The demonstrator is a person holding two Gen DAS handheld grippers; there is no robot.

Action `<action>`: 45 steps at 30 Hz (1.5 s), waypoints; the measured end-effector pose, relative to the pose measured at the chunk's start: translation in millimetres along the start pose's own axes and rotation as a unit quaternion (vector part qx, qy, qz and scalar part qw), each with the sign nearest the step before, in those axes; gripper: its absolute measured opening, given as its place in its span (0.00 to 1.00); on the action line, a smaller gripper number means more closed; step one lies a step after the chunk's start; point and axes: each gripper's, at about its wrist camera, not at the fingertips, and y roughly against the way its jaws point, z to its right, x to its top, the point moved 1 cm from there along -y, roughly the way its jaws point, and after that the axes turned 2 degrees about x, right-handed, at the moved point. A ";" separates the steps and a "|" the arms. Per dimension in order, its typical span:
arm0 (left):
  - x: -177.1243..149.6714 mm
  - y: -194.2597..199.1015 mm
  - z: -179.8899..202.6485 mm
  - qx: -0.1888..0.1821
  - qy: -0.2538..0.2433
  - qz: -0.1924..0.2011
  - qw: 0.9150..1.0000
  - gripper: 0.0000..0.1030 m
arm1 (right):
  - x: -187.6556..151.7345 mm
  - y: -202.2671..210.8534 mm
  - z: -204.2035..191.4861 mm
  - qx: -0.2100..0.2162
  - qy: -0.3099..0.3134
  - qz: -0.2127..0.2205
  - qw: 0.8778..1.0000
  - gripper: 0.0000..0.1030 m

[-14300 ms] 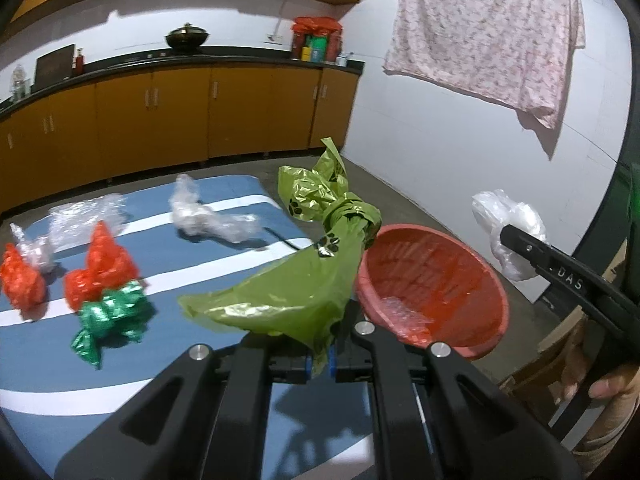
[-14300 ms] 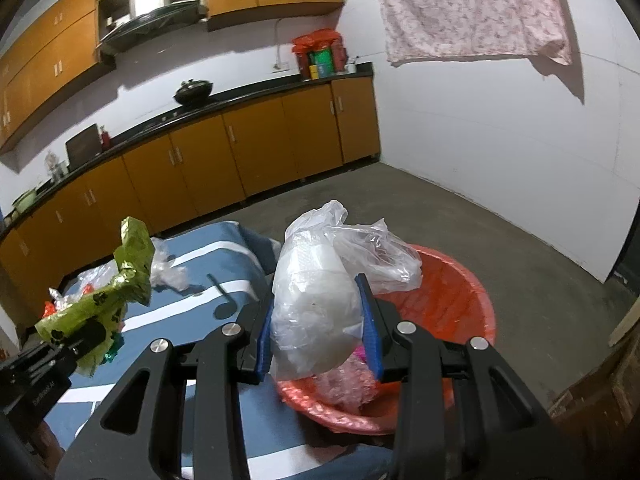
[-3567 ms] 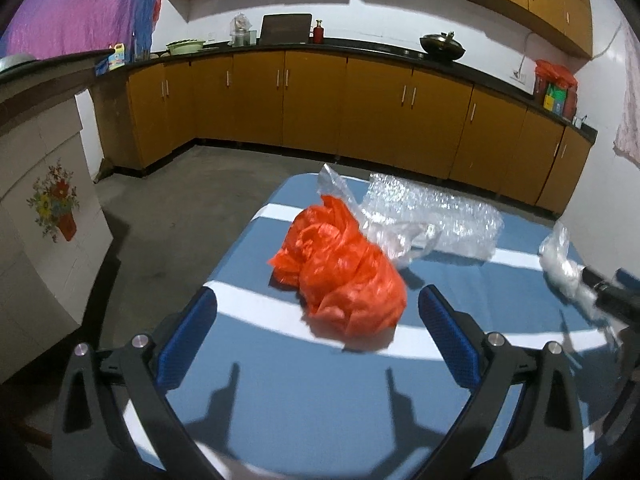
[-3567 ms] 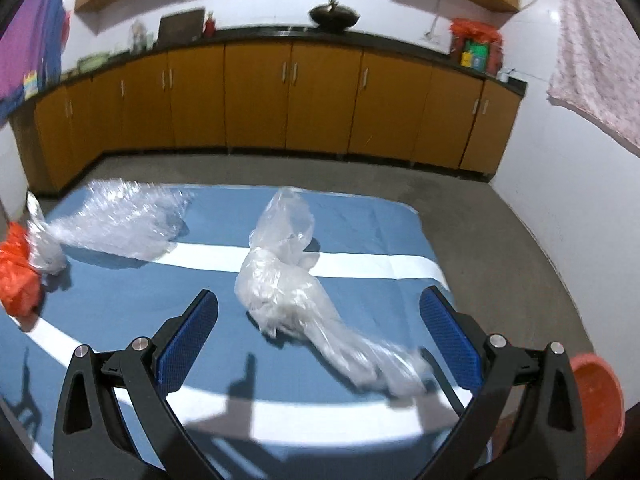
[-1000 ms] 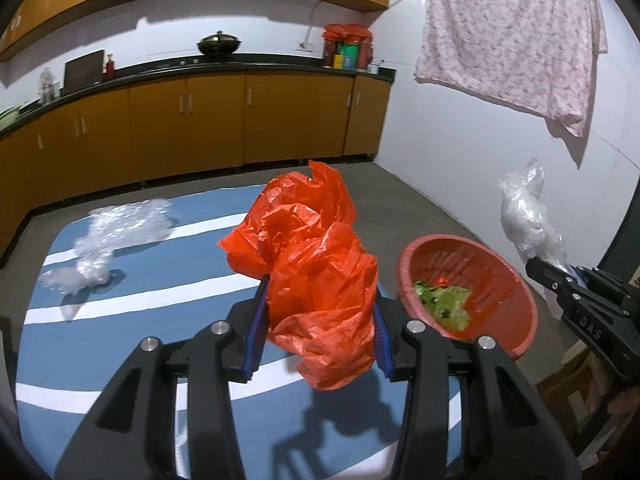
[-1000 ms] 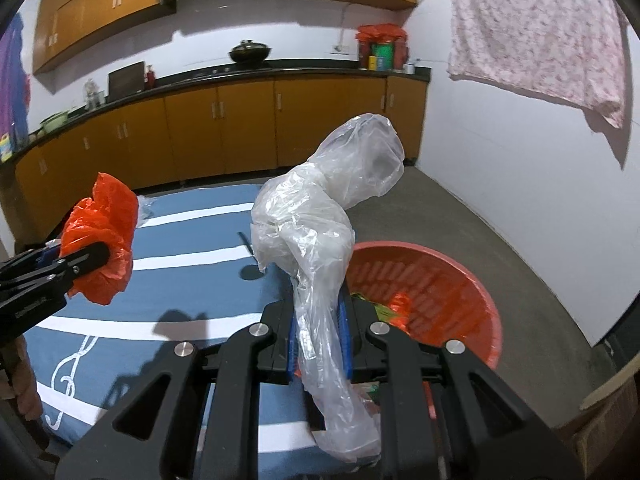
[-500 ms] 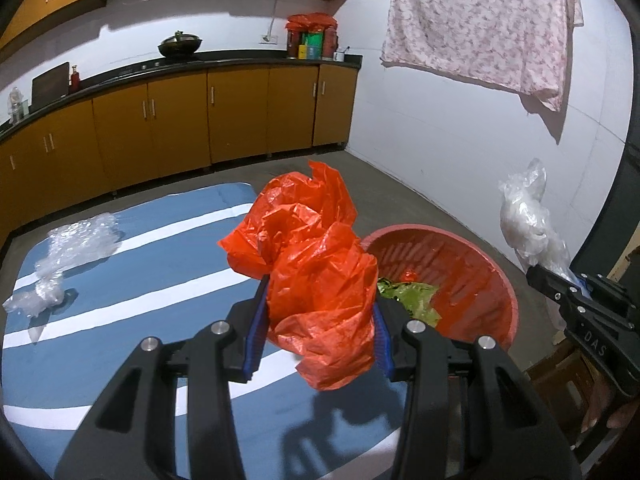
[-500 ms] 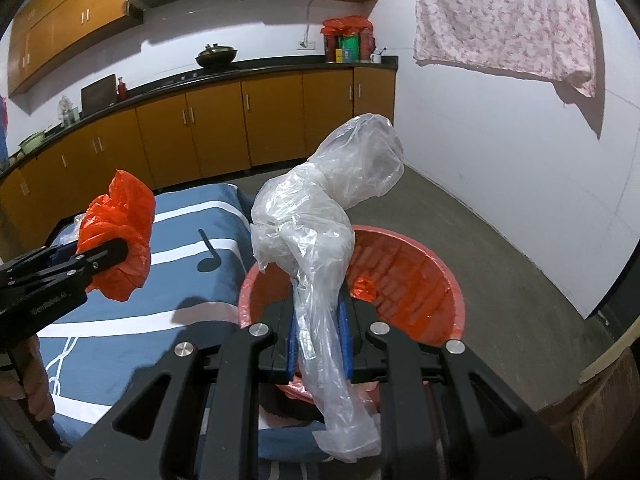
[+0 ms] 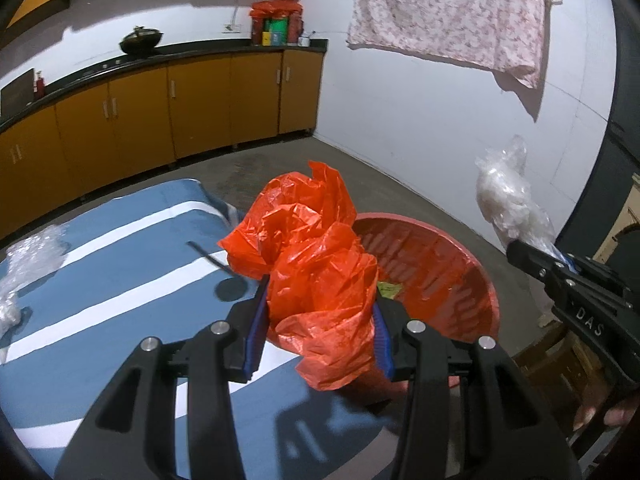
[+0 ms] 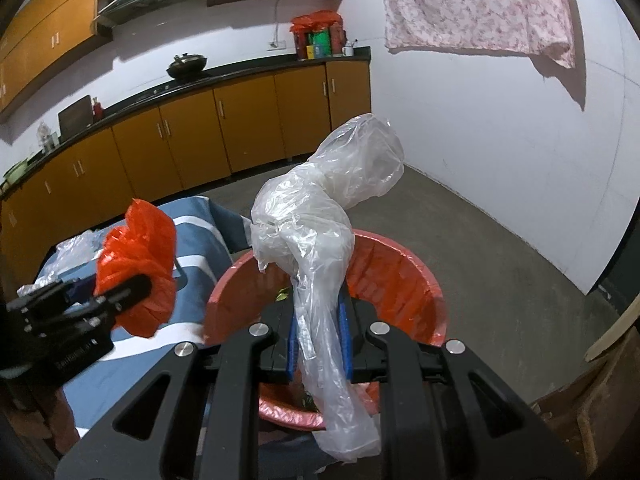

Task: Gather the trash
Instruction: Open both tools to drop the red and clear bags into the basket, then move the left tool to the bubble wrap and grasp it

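With the right tool [image 10: 320, 340] clamped on the clear plastic bag [image 10: 320, 216] over the red basin [image 10: 400, 280], and the left tool [image 9: 318, 330] gripping the red plastic bag [image 9: 312, 256] at the basin's near rim, either bag, being light, may drift outside on release.

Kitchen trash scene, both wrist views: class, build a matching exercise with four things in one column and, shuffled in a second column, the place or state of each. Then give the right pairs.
Things:
1. orange plastic bag
2. clear plastic bag
3. red basin
4. bubble wrap

Places or states:
A. lying on the blue striped cloth
B. clamped in the right gripper
C. standing on the floor by the cloth, some trash inside
D. clamped in the left gripper

Pairs: 1-D, 2-B, 3-C, 4-A
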 end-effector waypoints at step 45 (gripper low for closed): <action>-75.4 54.8 -234.8 0.278 0.088 -0.015 0.957 0.90 | -18.8 -35.1 -29.2 0.024 -0.038 -0.030 0.999 0.86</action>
